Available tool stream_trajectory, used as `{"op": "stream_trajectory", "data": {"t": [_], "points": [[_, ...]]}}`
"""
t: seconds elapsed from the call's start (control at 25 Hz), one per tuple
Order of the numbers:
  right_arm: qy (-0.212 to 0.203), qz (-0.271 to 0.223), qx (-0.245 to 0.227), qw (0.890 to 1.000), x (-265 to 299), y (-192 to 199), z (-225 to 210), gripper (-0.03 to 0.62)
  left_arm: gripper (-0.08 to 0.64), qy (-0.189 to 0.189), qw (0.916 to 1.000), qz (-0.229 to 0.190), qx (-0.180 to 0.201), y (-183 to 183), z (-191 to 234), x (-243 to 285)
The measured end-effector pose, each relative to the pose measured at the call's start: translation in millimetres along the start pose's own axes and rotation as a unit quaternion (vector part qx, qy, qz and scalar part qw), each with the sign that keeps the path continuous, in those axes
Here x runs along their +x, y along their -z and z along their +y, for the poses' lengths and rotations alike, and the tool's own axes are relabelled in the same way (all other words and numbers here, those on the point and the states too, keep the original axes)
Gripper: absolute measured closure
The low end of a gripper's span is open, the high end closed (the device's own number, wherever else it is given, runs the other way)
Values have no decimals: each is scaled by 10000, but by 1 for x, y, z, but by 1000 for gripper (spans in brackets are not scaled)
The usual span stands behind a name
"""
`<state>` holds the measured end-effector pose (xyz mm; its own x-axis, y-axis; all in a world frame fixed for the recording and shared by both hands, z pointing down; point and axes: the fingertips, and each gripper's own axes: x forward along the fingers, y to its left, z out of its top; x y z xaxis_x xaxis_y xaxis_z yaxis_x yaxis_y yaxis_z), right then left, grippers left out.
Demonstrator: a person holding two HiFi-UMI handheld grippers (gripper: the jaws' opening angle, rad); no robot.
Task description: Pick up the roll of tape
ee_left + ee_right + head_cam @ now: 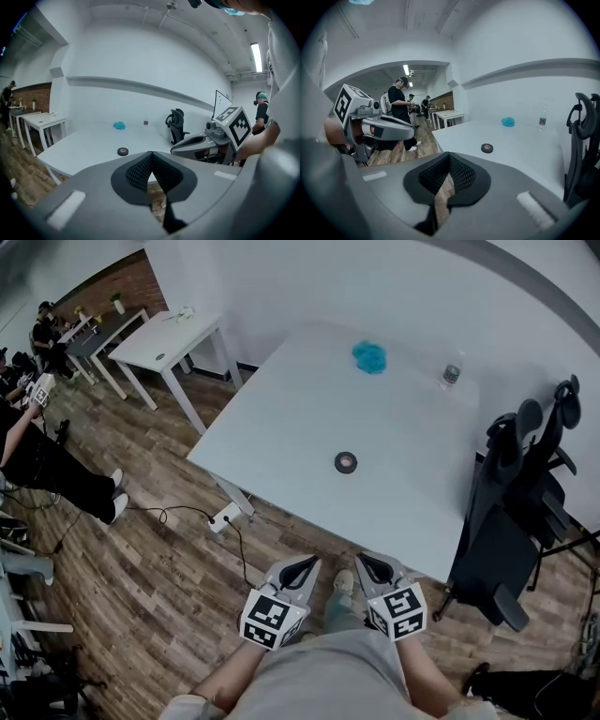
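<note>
The roll of tape [346, 462], small and black with a reddish core, lies flat on the white table [281, 418], a little right of the middle. It also shows in the left gripper view as the roll [123, 151] and in the right gripper view as the roll [487, 148]. Both grippers hang over the wooden floor, short of the table's near edge and well apart from the tape. My left gripper [305, 564] is shut with nothing in it. My right gripper [367, 561] is shut and empty too, side by side with the left.
A blue cloth [369, 356] and a water bottle [451, 373] stand at the table's far side. Black office chairs [525, 493] crowd the table's right edge. A power strip with cable [225, 517] lies on the floor by a table leg. Further white tables [169, 338] and people [37, 456] are at left.
</note>
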<state>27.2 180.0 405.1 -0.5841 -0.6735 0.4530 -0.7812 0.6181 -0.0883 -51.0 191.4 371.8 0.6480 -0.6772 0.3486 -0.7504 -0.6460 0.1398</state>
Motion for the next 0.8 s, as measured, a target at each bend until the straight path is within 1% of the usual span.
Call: {"op": "stream_trajectory", "data": {"t": [0.36,0.64,0.8], "points": [[-100,125,-82,9998,36,-31,-58,584,541,-58,10000,12,-66,-34,31,58],[-312,123,-235,9992,69,-56,-97,584,541,-298,9995,-66,-96,-58,57,93],[-373,63,-294,9989,80,-68,-115,584,541,-489,9987,-74,-135,-66,69,107]]}}
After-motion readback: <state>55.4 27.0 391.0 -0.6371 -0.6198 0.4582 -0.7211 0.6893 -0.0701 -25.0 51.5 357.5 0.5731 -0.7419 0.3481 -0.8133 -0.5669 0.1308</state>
